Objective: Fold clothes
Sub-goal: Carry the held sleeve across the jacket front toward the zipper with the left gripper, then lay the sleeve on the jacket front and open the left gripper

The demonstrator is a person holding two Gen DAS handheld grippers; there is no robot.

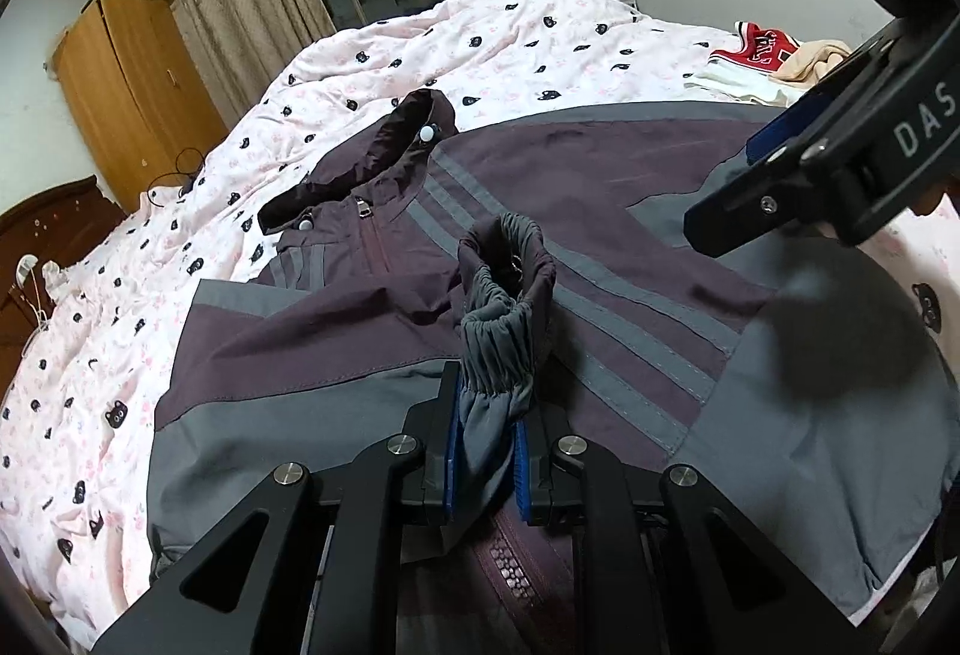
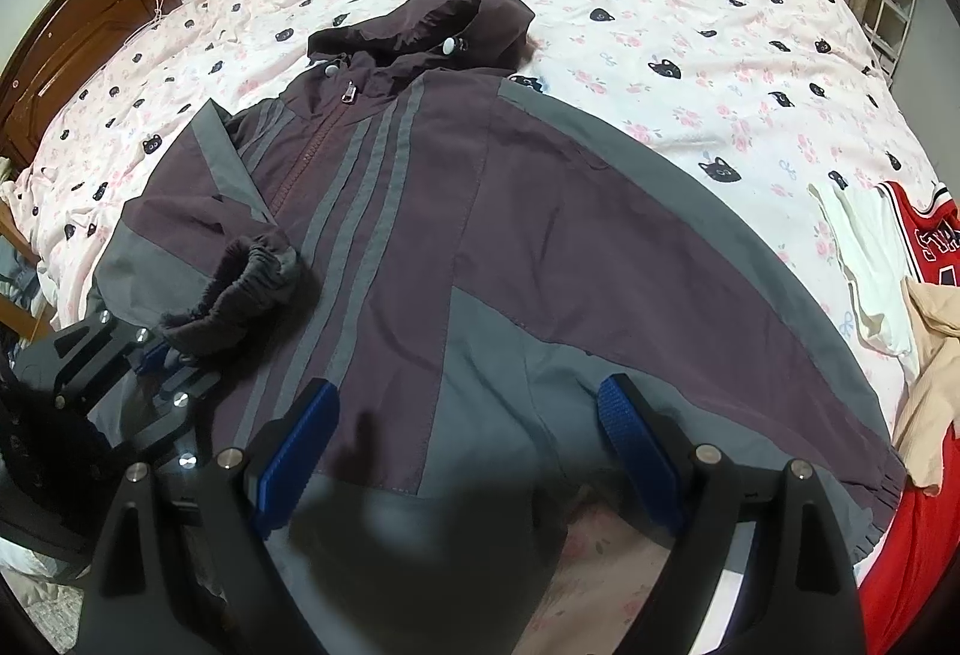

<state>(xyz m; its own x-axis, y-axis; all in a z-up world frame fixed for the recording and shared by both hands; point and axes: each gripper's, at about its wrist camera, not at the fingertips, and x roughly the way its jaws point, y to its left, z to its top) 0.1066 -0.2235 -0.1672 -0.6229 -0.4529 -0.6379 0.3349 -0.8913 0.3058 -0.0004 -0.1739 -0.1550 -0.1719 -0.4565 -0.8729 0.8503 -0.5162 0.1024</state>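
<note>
Across the jacket (image 2: 420, 211) front we hold one sleeve cuff (image 1: 501, 307) clamped in our left gripper (image 1: 486, 451); our right gripper (image 2: 468, 433) hangs agape, other sleeve unfolded.

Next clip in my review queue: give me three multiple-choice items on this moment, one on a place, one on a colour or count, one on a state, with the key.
1. Where does the red jersey lie?
A. Spread over the hood
B. On the bed at the jacket's far side from the headboard
C. Inside the wardrobe

2. How many grey stripes run side by side down the jacket next to its zipper?
A. One
B. Three
C. Six

3. What is the left gripper doing?
A. Shut on the sleeve cuff
B. Open above the hood
C. Holding the jersey

Key: 1 B, the jersey lies on the bedspread beside the jacket; 2 B, three stripes show; 3 A, cuff fabric sits pinched between its blue pads, while the right gripper is open.
</note>
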